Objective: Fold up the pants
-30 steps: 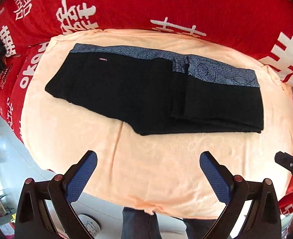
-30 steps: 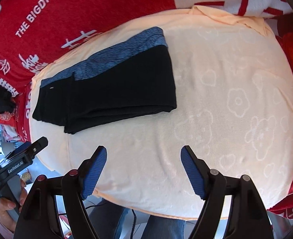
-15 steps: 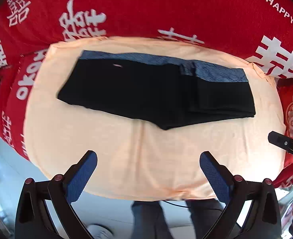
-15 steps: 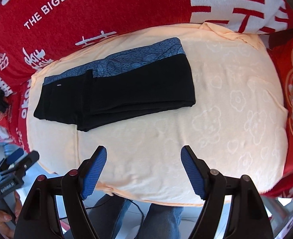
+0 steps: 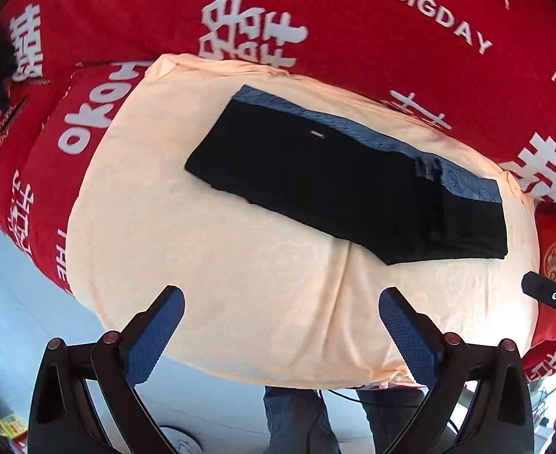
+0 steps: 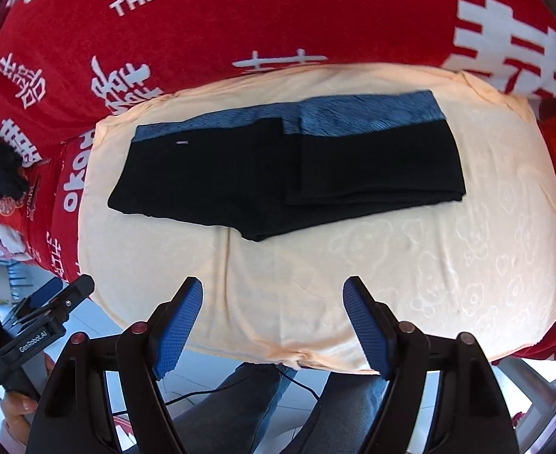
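Black pants with a blue patterned waistband lie folded flat on a peach cloth; they also show in the right wrist view, with one part folded over on the right side. My left gripper is open and empty, held back near the cloth's front edge, well short of the pants. My right gripper is open and empty, also near the front edge. The left gripper shows at the lower left of the right wrist view.
A red cover with white lettering lies under and around the peach cloth. A dark garment sits at the far left. The person's legs in jeans stand at the front edge.
Both grippers have pulled back and up from the cloth, so the pants look smaller and farther off. The pants have not moved. Both grippers stay open.
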`<state>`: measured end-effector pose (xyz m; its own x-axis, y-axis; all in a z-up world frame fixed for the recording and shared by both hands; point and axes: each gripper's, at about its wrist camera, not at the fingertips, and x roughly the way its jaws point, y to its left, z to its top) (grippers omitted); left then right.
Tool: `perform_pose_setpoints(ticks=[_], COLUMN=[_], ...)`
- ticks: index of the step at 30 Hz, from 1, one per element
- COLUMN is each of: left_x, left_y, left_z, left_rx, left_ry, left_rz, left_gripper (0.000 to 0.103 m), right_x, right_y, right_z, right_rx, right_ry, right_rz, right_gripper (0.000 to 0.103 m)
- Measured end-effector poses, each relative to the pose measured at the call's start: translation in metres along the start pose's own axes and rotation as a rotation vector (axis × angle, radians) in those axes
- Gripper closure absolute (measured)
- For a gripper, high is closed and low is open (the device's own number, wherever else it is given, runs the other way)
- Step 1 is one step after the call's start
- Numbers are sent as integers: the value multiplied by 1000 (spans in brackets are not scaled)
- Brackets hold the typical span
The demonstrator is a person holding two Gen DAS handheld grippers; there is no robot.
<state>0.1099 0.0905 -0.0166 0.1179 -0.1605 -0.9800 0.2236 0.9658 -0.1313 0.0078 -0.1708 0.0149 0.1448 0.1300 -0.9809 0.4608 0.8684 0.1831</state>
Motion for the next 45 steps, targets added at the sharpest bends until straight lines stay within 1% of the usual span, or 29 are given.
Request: perform_pose_setpoints(ticks=[2,7,11,15,20,24,28,31,35,41,45], left_x=[8,31,46,57,76,96,127,140,148,152,156], left_y=[10,27,28,24,25,30,38,43,49,58,61], left_z=[-1,0,5,12,17,16,15,20,33,60,73], left_rx=[-13,-34,-30,-37,-101,-153,-211,-227,-241,-245,-231], left_ry=[13,66,85,82,90,90,108,94,60,3,-13], left_rz=[-16,-19,-4,11,15,12,-23,-50,-81,-104,-110], left_gripper=[0,0,0,0,0,0,0,0,0,0,0], right_x=[0,3,8,15,45,67,98,118,140,166,173], right_y=[8,25,27,22,11,6,8,11,16,22,28], right_z=[2,2,0,-1,1,3,4,4,6,14,19], right_rx=[-8,-15,-8,-5,-38,-47,-101,-134,-174,-171,-162], right_ry=[-4,6,21,39,94,128,175,192,192,195,187], right_rz=[-13,-29,-42,-50,-77,-43,-53,-46,-54,-36,-26], right_gripper=[23,23,23,23,23,23,23,23,23,23,23])
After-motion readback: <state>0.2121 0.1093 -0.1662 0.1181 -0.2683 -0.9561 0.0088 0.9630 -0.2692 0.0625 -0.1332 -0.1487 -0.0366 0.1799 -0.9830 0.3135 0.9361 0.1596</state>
